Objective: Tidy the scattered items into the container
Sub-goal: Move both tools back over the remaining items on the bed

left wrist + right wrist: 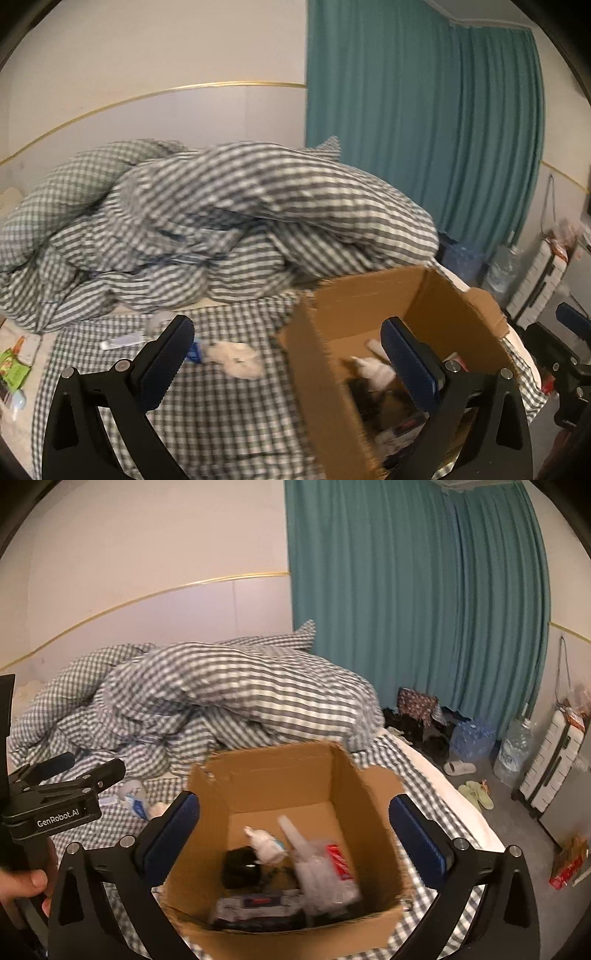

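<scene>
An open cardboard box (277, 775) stands on the checked bed sheet. Inside it lie a white bottle wrapped in cloth (264, 843), a black object (240, 867), a clear plastic bag with a red pack (325, 871) and a dark packet (258, 904). My right gripper (295, 805) hangs open above the box, with nothing gripped. My left gripper (288, 332) is open too, straddling the box's (369, 295) left wall. Left of the box on the sheet lie a white crumpled cloth (238, 358), a blue-white packet (194, 350), a white tube (122, 341) and a green packet (13, 369).
A bunched checked duvet (221, 221) fills the bed behind the box. A teal curtain (424, 609) hangs beyond. On the floor at right are water bottles (513, 753), slippers (476, 794), a white suitcase (554, 768) and dark clothes (417, 709).
</scene>
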`<state>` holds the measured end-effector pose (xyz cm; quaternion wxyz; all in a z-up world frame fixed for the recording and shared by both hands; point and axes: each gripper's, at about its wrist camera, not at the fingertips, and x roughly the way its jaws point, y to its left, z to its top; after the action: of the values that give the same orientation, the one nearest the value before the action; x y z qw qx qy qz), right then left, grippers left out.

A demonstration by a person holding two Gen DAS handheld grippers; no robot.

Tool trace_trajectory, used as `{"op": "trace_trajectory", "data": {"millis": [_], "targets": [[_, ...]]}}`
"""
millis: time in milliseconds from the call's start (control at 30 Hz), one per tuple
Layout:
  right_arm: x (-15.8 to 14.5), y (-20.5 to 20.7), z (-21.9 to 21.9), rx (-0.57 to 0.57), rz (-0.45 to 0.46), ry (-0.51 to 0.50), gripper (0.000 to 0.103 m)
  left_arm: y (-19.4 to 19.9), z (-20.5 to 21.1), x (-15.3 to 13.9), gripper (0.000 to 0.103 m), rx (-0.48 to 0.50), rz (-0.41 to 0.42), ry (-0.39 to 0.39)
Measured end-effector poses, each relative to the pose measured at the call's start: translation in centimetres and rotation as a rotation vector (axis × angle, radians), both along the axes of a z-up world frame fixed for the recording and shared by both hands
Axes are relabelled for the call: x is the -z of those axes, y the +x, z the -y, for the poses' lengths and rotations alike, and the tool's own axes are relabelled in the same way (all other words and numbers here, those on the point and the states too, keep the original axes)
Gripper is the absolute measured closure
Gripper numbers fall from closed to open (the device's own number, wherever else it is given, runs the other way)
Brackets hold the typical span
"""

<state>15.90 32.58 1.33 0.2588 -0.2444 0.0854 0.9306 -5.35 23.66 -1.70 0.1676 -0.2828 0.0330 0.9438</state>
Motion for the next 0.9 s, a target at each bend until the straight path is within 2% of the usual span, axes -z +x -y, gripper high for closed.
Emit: {"op": "trace_trajectory", "data": {"millis": [200, 500, 733, 900], "targets": [[-1.2, -2.4, 4.5, -0.081, -0.005, 0.036, 0.000, -0.2, 6.4, -1.2, 0.000, -0.087, -0.015, 0.024], [-1.7, -6.7, 11.1, -0.209, -0.003, 0.056, 0.000, 0.0, 15.2, -2.4, 0.000, -0.208, -0.050, 0.012], [-0.7, -9.9, 15.3, -0.297, 0.034, 0.063, 0.000, -0.5, 21.2, -1.7, 0.000, -0.294, -0.029, 0.032], [0.4, -12.4, 17.2, -0.333, 0.067, 0.068, 0.000, -1.7, 23.9, -0.5, 0.000, -0.333, -0.001, 0.025]]}}
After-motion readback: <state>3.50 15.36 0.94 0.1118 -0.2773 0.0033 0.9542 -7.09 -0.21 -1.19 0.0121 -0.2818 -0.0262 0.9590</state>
